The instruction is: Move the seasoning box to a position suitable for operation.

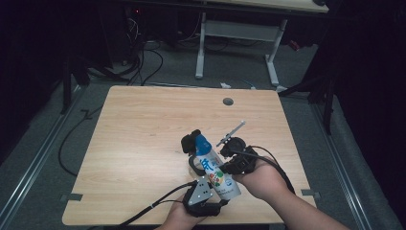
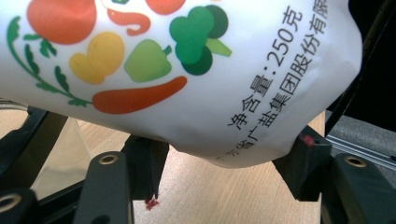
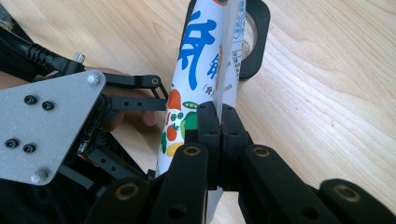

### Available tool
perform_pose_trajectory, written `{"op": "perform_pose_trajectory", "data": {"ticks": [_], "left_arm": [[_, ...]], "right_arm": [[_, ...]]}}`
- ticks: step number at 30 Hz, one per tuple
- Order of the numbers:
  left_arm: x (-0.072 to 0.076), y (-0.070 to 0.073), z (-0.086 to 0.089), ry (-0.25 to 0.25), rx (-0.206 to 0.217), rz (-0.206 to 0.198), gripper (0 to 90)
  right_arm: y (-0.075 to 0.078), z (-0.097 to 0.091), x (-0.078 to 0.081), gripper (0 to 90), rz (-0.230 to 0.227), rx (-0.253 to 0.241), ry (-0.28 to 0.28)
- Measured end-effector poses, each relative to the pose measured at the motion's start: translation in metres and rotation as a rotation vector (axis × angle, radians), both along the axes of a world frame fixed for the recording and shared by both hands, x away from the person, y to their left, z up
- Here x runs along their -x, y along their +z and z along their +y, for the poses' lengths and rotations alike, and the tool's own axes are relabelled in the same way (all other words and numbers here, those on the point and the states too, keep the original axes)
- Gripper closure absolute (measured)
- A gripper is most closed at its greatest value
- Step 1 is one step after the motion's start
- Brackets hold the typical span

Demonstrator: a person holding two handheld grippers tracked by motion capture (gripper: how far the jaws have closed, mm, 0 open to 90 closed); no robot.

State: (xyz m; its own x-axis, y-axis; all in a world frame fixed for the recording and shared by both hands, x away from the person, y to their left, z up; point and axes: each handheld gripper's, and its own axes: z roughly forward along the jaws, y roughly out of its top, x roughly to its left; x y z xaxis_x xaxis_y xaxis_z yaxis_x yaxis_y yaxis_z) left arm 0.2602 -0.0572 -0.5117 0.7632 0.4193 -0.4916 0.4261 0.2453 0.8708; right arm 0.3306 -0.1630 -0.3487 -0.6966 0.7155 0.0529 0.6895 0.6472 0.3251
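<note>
A white and blue bag (image 1: 218, 170) printed with vegetables is held off the wooden table (image 1: 143, 124), its blue end pointing away from me. In the high view my left gripper (image 1: 221, 186) takes the bag's near end from below. The left gripper view has the bag (image 2: 187, 70) bulging down between the two pads of that gripper (image 2: 224, 161), which press its sides. My right gripper (image 3: 219, 114) is shut on the thin seam flap of the bag (image 3: 196, 70); in the high view it (image 1: 224, 165) comes in from the right.
A black-rimmed clear object (image 3: 254, 42) lies on the table under the bag's far end (image 1: 193, 164). A small round hole (image 1: 228, 101) sits near the table's far edge. A desk frame and cables stand on the floor beyond.
</note>
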Motion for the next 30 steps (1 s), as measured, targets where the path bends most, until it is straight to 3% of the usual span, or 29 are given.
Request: {"op": "perform_pose_trajectory", "data": {"ticks": [30], "left_arm": [[-0.0035, 0.0012, -0.0019, 0.009, 0.007, -0.004, 42.7]], "right_arm": [[0.0013, 0.0045, -0.0092, 90.0, -0.009, 0.024, 0.021]]}}
